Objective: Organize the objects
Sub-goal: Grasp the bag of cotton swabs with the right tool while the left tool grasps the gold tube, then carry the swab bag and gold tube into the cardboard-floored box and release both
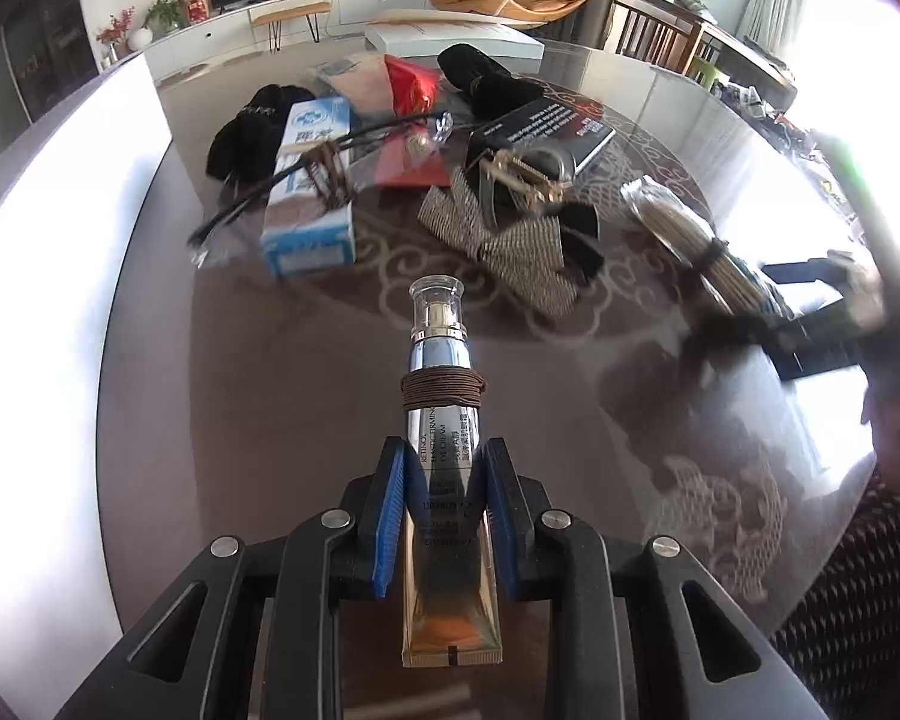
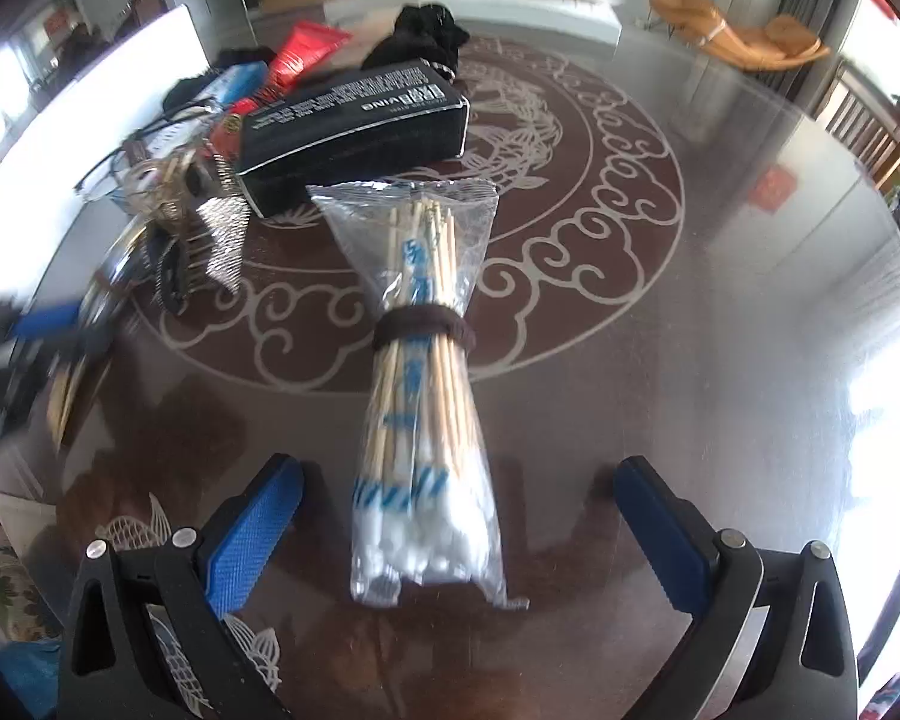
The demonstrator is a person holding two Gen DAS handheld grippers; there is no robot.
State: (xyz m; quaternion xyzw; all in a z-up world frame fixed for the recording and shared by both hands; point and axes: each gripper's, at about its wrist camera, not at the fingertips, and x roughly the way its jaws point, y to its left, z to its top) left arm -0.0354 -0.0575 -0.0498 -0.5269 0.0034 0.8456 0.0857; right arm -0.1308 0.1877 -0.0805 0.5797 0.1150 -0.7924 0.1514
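A round glass-topped table [image 1: 222, 420] with a scroll pattern beneath it fills both views. In the left wrist view, the left gripper [image 1: 444, 516] sits at the bottom centre of the frame, its blue pads pinching the lower body of a slim metallic cream tube [image 1: 441, 420]. The tube points up the frame, with a clear cap at its far end and a brown cord wound around its neck. It looks light, rigid near the pump and soft near the crimped end, with a glossy, likely slippery skin; the flat lower body where the pads sit seems the safest hold. In the right wrist view, the right gripper [image 2: 459, 528] is spread wide at the bottom of the frame, pads clear of a clear bag of cotton swabs [image 2: 429, 396] lying on the table between them, cinched by a dark band midway. The bag looks light and crinkly; gripping near the band would likely keep the sticks together. A black box [image 2: 354, 126], a blue carton [image 1: 312, 192] and a woven bow [image 1: 510, 240] lie in the upper half.
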